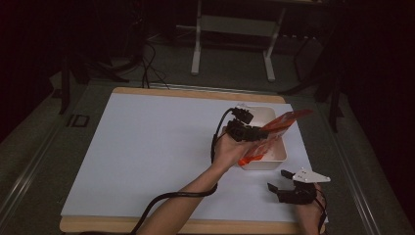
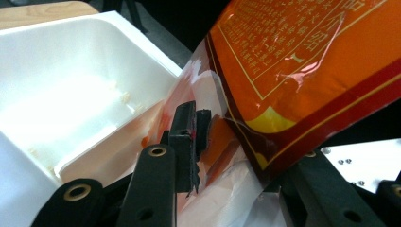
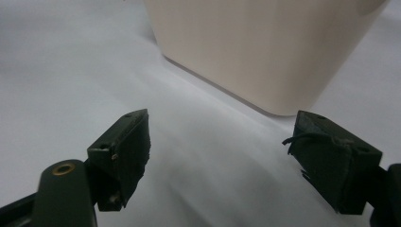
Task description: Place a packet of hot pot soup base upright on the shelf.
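1. The left tongs (image 1: 254, 132) hover over the white tub (image 1: 279, 155) at the right side of the tabletop (image 1: 147, 147), held in the person's left hand (image 1: 227, 149).
2. These tongs are pinching an orange packet (image 1: 284, 122); in the left gripper view the jaws are pressed onto its clear torn lower edge (image 2: 208, 142).
3. The packet tilts, with its printed upper end raised up and to the right past the tub's far right corner, and its lower end dipping inside the tub.
4. In the left gripper view the packet (image 2: 302, 71) shows gold lettering, a dark red border and a yellow patch near the bottom.
5. The tub (image 2: 71, 94) is open-topped; a few small crumbs lie on its inner floor in that view.
6. The right tongs (image 1: 284, 180) are low over the tabletop, just in front of the tub's near right corner, apart from it.
7. Their jaws are spread wide with nothing between them; the right gripper view (image 3: 217, 156) shows bare white tabletop (image 3: 71, 71) in the gap.
8. The tub's outer wall (image 3: 265, 47) stands ahead of the right tongs in that view.
9. A black cable (image 1: 186, 195) trails from the left tongs along the forearm to the near edge.
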### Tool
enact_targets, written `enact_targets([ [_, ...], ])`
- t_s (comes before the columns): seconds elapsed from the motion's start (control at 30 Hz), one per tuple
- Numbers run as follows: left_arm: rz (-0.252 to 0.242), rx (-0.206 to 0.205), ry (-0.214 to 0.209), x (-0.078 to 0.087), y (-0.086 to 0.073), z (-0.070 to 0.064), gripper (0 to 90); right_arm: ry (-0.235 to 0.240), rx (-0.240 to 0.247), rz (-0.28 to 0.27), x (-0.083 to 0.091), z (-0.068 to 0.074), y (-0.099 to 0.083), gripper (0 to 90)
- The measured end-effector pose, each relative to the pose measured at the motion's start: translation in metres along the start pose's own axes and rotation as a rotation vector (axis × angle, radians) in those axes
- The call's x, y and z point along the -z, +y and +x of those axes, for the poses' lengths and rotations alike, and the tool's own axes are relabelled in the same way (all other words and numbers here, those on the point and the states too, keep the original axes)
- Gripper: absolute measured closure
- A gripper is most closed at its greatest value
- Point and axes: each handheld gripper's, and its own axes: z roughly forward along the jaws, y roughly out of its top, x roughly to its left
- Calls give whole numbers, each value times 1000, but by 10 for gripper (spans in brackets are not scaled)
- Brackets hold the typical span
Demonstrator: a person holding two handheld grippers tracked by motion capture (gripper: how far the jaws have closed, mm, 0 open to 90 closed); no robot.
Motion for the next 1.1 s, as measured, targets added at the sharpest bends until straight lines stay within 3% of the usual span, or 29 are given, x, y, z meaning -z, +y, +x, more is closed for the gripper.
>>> enact_targets([
  [0.27, 52, -28, -28, -6, -6, 5, 581, 5, 0, -1, 0, 0, 0, 202],
  [0.33, 140, -90, 45, -13, -12, 5, 577, 5, 0, 1, 0, 0, 0, 203],
  [0.37, 179, -110, 61, -17, -18, 8, 588, 5, -1, 1, 0, 0, 0, 203],
  [0.43, 145, -64, 26, -17, -25, 16, 619, 6, 0, 1, 0, 0, 0, 202],
  [0.6, 149, -29, 55, -18, -24, 17, 697, 1, 2, 9, -1, 1, 0, 203],
  [0.7, 120, 21, 32, -21, -32, 18, 716, -3, -3, 18, -2, 0, 0, 204],
  [0.8, 93, 37, 6, -23, -39, 20, 728, -11, -1, 19, -2, 1, 0, 206],
  [0.93, 94, 34, -2, -24, -41, 21, 740, -13, 0, 22, -2, 1, 0, 208],
  [1.1, 53, 65, -41, -26, -52, 29, 751, -15, 1, 23, -2, 1, 1, 208],
])
